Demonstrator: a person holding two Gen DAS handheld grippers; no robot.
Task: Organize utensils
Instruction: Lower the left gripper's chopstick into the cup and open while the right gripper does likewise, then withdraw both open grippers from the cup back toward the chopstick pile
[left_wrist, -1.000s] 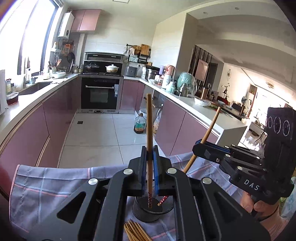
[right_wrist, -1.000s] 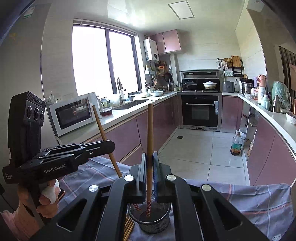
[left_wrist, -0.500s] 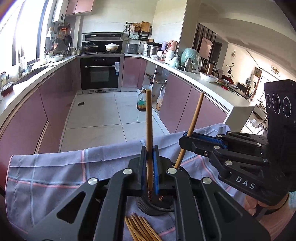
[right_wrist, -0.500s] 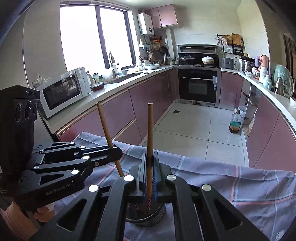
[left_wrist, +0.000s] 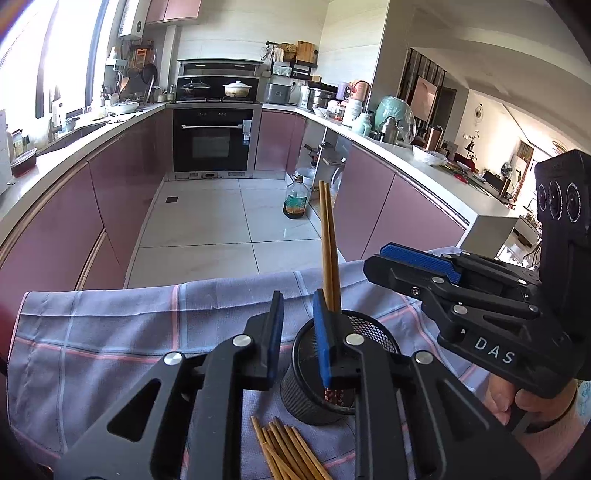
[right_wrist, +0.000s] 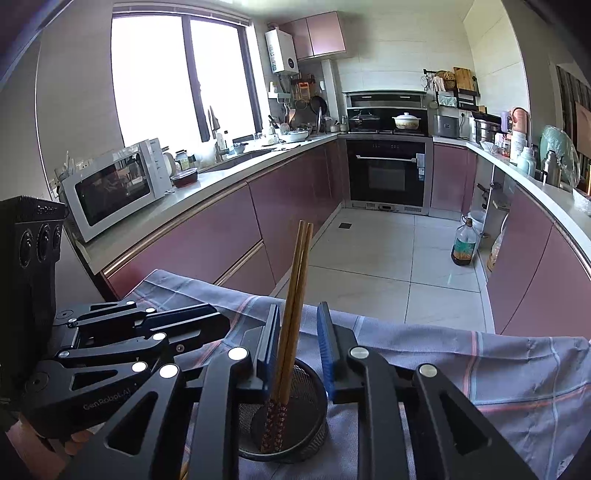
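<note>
Two brown chopsticks (left_wrist: 328, 251) (right_wrist: 295, 291) stand together in a black mesh cup (left_wrist: 373, 326) (right_wrist: 314, 421), patterned ends down. My left gripper (left_wrist: 298, 325) is just left of the cup; its jaws are opening, nothing is between them, and the chopsticks rise behind its right finger. My right gripper (right_wrist: 298, 332) is over the cup with its jaws opening. The chopsticks stand loose between them, close to the left pad. Each gripper shows in the other's view: the right gripper (left_wrist: 380, 263) and the left gripper (right_wrist: 218, 321). Several loose chopsticks (left_wrist: 291, 454) lie in front of the cup.
A chequered lilac cloth (left_wrist: 110, 332) (right_wrist: 498, 369) covers the table. Beyond its far edge is tiled kitchen floor with an oil bottle (left_wrist: 295, 199) (right_wrist: 463, 245). A microwave (right_wrist: 114, 188) sits on the left counter. A hand (left_wrist: 517, 402) holds the right gripper.
Both grippers sank with a chopstick each, then their jaws parted. The two chopsticks dropped into the cup and now lean together, free of both grips.
</note>
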